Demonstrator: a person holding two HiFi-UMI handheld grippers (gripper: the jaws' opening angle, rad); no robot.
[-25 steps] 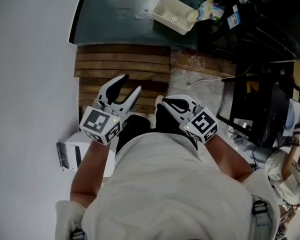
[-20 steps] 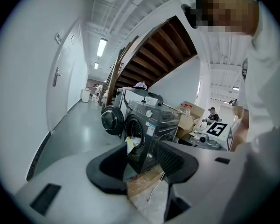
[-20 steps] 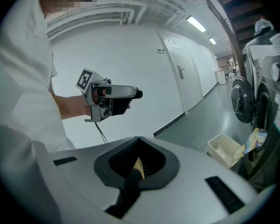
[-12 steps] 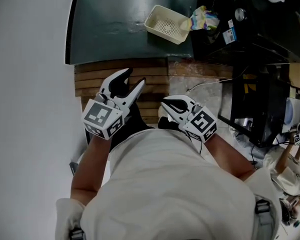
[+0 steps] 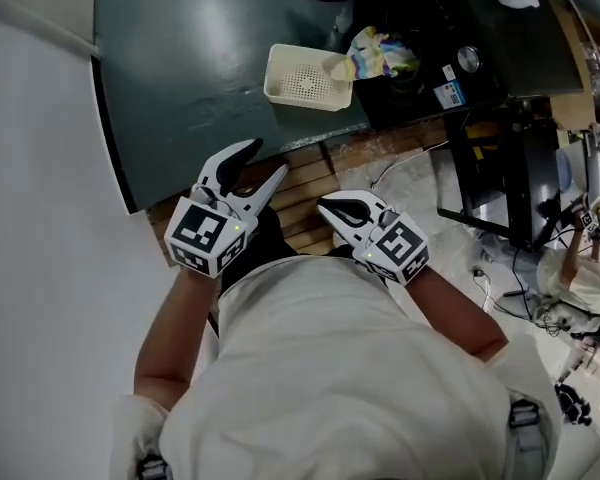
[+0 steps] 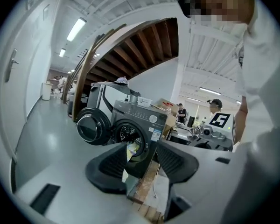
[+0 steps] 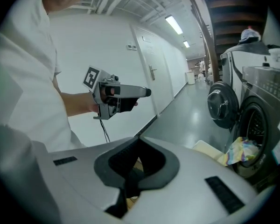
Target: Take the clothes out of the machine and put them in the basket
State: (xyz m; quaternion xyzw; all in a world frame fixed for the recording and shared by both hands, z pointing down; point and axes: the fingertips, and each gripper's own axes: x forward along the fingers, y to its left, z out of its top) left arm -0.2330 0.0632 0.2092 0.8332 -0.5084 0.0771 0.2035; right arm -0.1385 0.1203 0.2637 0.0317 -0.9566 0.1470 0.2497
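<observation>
A dark grey washing machine (image 6: 141, 121) stands ahead with its round door (image 6: 89, 126) swung open. A multicoloured cloth (image 5: 375, 53) hangs out of the drum opening, also seen as the cloth (image 7: 240, 150) in the right gripper view. The white slotted basket (image 5: 308, 76) sits on the dark floor just in front of it. My left gripper (image 5: 263, 161) is open and holds nothing; the machine shows through its gap (image 6: 142, 160). My right gripper (image 5: 327, 204) is beside it with its jaws closed tip to tip (image 7: 137, 141) and nothing in them. Both are well short of the basket.
A wooden slatted platform (image 5: 302, 193) lies under the grippers at the edge of the dark green floor (image 5: 180, 68). A white wall (image 5: 40, 228) runs along the left. A black rack (image 5: 500, 158) and cables (image 5: 525, 298) crowd the right. A wooden staircase (image 6: 130, 45) rises behind the machines.
Both grippers have moved forward off the wooden slats to the edge of the dark floor, nearer the basket and machine. The view has swung right. Jaw states look the same.
</observation>
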